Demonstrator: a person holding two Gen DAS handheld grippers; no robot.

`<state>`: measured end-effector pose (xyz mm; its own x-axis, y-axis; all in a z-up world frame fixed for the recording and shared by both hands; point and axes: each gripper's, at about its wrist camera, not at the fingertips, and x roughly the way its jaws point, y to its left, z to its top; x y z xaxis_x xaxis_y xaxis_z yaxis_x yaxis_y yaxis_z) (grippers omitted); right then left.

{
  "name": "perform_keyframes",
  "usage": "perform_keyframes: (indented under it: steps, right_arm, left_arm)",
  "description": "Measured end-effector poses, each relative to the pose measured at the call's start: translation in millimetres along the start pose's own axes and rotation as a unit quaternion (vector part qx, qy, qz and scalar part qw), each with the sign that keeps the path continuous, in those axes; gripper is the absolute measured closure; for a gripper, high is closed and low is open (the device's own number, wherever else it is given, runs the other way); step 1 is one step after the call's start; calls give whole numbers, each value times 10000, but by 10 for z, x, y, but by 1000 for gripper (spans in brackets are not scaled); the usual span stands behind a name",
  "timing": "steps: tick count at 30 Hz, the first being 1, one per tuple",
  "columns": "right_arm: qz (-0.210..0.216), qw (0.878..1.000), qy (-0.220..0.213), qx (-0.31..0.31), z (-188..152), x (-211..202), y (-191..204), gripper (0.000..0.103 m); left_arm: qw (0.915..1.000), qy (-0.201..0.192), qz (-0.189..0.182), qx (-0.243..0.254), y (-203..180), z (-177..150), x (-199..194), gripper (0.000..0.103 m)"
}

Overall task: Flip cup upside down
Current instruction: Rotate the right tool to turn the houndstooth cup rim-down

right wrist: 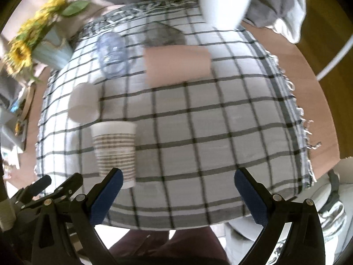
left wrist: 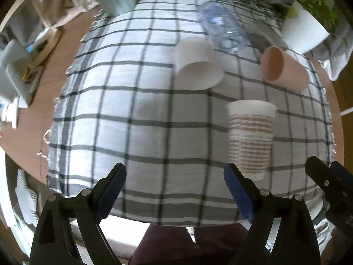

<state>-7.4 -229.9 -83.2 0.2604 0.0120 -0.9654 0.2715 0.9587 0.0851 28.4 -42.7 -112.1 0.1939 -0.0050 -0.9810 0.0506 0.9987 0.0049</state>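
Note:
A striped paper cup (left wrist: 250,139) stands on the checked cloth (left wrist: 132,110) with its wide mouth up; it also shows in the right wrist view (right wrist: 114,150). A white cup (left wrist: 198,63) lies on its side, also seen in the right wrist view (right wrist: 85,102). A pink cup (left wrist: 283,67) lies on its side, also in the right wrist view (right wrist: 176,64). A clear plastic cup (left wrist: 222,27) lies on its side behind them, also in the right wrist view (right wrist: 112,53). My left gripper (left wrist: 175,181) is open and empty, the striped cup just beyond its right finger. My right gripper (right wrist: 178,185) is open and empty, the striped cup by its left finger.
A white plant pot (right wrist: 222,0) stands at the back right, a pale blue vase of sunflowers (right wrist: 50,50) at the back left. A grey folded item (right wrist: 163,34) lies behind the pink cup. Clutter sits on the wooden table (left wrist: 55,70) left of the cloth.

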Motion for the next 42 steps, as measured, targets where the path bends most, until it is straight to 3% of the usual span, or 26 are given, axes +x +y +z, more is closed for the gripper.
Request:
perform_keyframes:
  steps: [11, 25, 32, 36, 42]
  right_arm:
    - [335, 9985, 282, -331, -191, 271, 518, 4]
    - [264, 9984, 307, -401, -252, 631, 753, 15]
    - [264, 9986, 363, -289, -262, 723, 731, 32]
    - [348, 9984, 355, -256, -291, 726, 725, 48]
    - [266, 9992, 148, -240, -315, 578, 708, 48]
  left_arm:
    - [9997, 118, 211, -32, 420, -104, 164, 12]
    - [9991, 277, 274, 174, 531, -5, 509, 12]
    - [9988, 266, 318, 271, 535, 49, 571, 12]
    - [9989, 227, 294, 294, 518, 26, 554, 12]
    - [9991, 152, 200, 342, 522, 22, 484, 12]
